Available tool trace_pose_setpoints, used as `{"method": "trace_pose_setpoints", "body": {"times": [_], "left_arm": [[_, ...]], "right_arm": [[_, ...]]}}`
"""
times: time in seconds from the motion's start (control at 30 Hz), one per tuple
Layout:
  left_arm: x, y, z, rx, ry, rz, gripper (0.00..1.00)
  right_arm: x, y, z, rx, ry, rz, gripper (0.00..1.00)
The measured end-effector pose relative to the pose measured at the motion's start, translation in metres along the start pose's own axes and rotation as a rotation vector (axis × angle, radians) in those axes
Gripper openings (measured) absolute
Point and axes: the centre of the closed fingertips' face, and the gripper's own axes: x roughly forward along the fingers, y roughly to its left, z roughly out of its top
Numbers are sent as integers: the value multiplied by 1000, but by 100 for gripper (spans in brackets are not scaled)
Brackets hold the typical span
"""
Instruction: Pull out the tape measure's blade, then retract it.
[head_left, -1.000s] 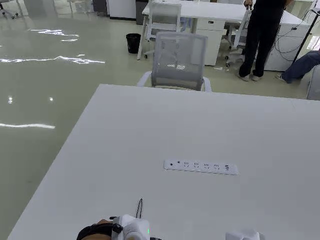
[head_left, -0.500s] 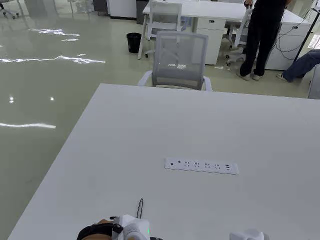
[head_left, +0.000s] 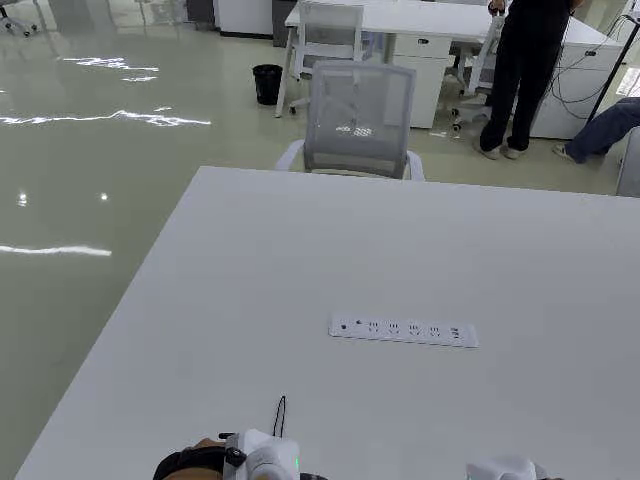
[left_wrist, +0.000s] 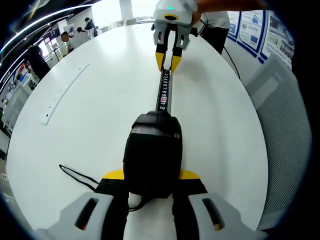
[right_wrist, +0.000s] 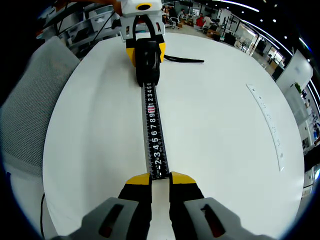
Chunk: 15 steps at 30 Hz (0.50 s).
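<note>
The broad white workbench table (head_left: 300, 260) carries everything; a grey mesh office chair (head_left: 358, 122) stands at its far edge; a long white power strip (head_left: 403, 332) lies flat, well apart from the tools; the left gripper (left_wrist: 152, 176) is clenched around the black plastic tape measure case (left_wrist: 152, 150), which rests on the table; the right gripper (right_wrist: 160, 179) pinches the end of the dark numbered blade (right_wrist: 153, 135), drawn out straight along the tabletop between them; a thin black wrist strap (right_wrist: 182, 60) trails beside the case.

CLEARANCE AROUND THE BLADE

The table (head_left: 250, 260) is bare on both sides of the extended blade (right_wrist: 152, 130). Obstacles: a power strip (head_left: 403, 332) well apart (flat, low) and a black strap (right_wrist: 185, 60) beside the tape measure case (left_wrist: 152, 150).
</note>
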Motion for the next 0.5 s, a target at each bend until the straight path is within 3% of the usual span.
{"method": "trace_pose_setpoints", "body": {"times": [0.5], "left_arm": [[0, 0, 0, 0, 2, 0, 29]], "right_arm": [[-5, -2, -10, 3, 14, -6, 10]]}}
